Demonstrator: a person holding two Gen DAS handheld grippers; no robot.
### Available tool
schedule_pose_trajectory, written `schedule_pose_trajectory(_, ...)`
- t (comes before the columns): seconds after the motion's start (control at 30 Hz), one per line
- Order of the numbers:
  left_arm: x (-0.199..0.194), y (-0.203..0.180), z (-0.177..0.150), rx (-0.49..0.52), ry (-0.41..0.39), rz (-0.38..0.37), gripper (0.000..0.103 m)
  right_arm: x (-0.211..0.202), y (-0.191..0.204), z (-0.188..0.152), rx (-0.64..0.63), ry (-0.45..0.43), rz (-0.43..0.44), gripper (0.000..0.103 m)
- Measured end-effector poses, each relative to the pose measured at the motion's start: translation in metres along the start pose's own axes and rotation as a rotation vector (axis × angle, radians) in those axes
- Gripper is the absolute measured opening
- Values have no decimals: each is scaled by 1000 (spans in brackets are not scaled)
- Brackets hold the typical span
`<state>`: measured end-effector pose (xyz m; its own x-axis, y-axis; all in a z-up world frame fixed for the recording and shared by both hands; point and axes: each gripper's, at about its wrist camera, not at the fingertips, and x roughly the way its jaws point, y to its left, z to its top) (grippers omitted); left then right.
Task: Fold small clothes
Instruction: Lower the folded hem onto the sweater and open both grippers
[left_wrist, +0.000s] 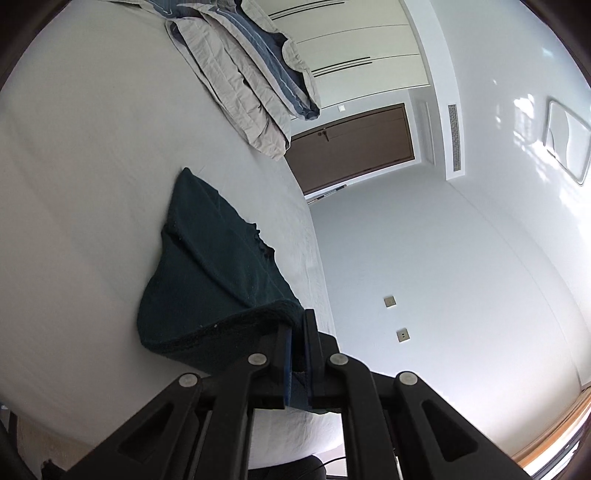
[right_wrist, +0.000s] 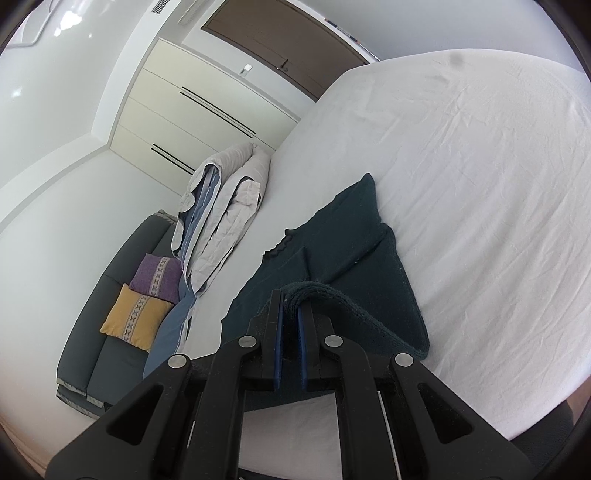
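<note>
A dark green knitted garment (left_wrist: 210, 266) lies on the white bed sheet (left_wrist: 81, 177), its near hem lifted off the bed. My left gripper (left_wrist: 298, 325) is shut on that hem, which bends over the fingertips. In the right wrist view the same garment (right_wrist: 354, 236) stretches away across the sheet (right_wrist: 480, 177), with a scalloped edge on its left side. My right gripper (right_wrist: 291, 301) is shut on another part of the thick ribbed hem, which curls up out of the blue pads (right_wrist: 277, 332).
A folded grey and blue quilt (left_wrist: 243, 74) lies at the far end of the bed, also seen as the quilt (right_wrist: 225, 206) beside a dark sofa (right_wrist: 110, 325) with a purple cushion (right_wrist: 157, 277) and a yellow cushion (right_wrist: 136, 319). A brown door (left_wrist: 354, 147) and cupboards (right_wrist: 199, 122) stand beyond.
</note>
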<state>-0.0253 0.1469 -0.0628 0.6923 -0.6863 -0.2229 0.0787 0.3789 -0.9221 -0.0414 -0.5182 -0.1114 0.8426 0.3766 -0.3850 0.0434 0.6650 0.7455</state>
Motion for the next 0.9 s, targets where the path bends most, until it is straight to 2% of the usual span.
schedule_pose_trajectory(0.27,54,3,58,-13,-19,10,6,57,12,54,-13,-26,-17,6)
schedule_pose_trajectory(0.47,114,12,106,-10,-6,66,6,124,10,96,38,-36,-42,6)
schedule_pose_trajectory(0.67,170,26,148,1,15,127,6,196,-1,130,37,-20,-145,6)
schedule_pose_trajectory(0.9,222,71,177,-71,38,207,6,269,-36,157,75,13,-239,6)
